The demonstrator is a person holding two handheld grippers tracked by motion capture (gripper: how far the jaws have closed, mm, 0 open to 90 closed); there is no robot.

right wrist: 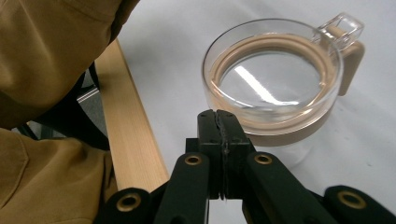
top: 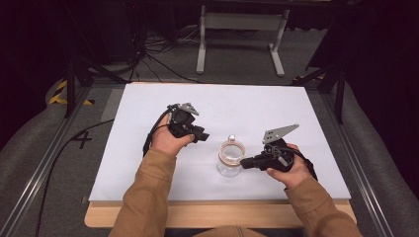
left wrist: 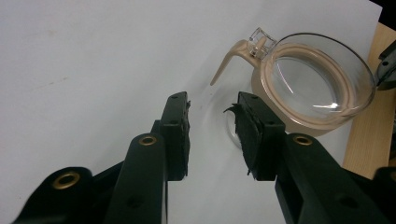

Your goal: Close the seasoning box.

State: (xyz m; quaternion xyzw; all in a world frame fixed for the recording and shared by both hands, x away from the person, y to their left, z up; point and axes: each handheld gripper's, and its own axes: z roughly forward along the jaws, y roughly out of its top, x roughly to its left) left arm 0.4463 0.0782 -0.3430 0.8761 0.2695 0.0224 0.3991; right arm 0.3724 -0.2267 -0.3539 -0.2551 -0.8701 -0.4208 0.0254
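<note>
While on white table (top: 148,108), one glass jar (top: 230,158); two hand-held grippers

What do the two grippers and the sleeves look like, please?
Both the left gripper and the right gripper are black, each with two flat jaws, brass-coloured rivets, a grey three-cornered plate on top and a black cable trailing back. The person wears tan-brown sleeves.
</note>
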